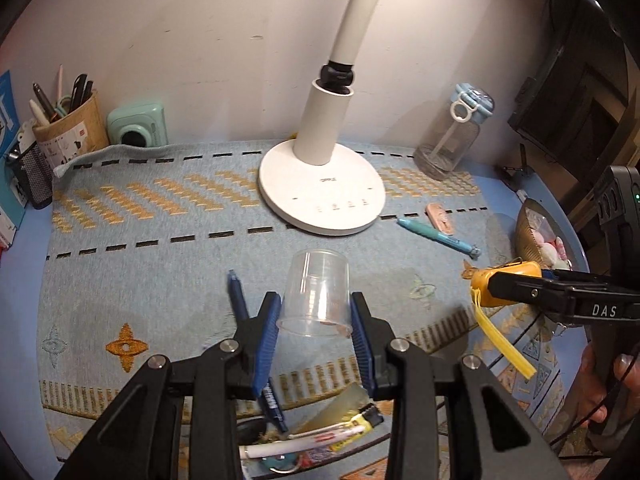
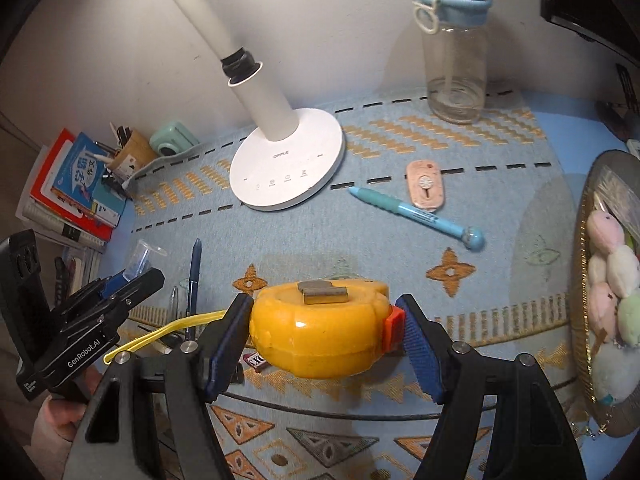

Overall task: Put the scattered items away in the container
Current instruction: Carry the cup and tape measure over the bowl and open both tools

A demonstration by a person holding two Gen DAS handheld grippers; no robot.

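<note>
A white wall stands behind a tabletop (image 1: 160,264) covered with a patterned blue cloth. The left fingers (image 1: 316,322) hold a clear plastic cup (image 1: 316,292) by its thin walls, above the cloth. The right fingers (image 2: 326,334) stand wide and clamp a yellow tape measure (image 2: 320,328), also lifted. The cup may be squeezed out or slip, because its sides are smooth and taper. The yellow strap (image 2: 160,334) hangs loose and may catch the dark blue pen (image 2: 194,284) below. The teal pen (image 2: 416,214) and pink case (image 2: 426,186) lie near the lamp base (image 2: 288,164).
</note>
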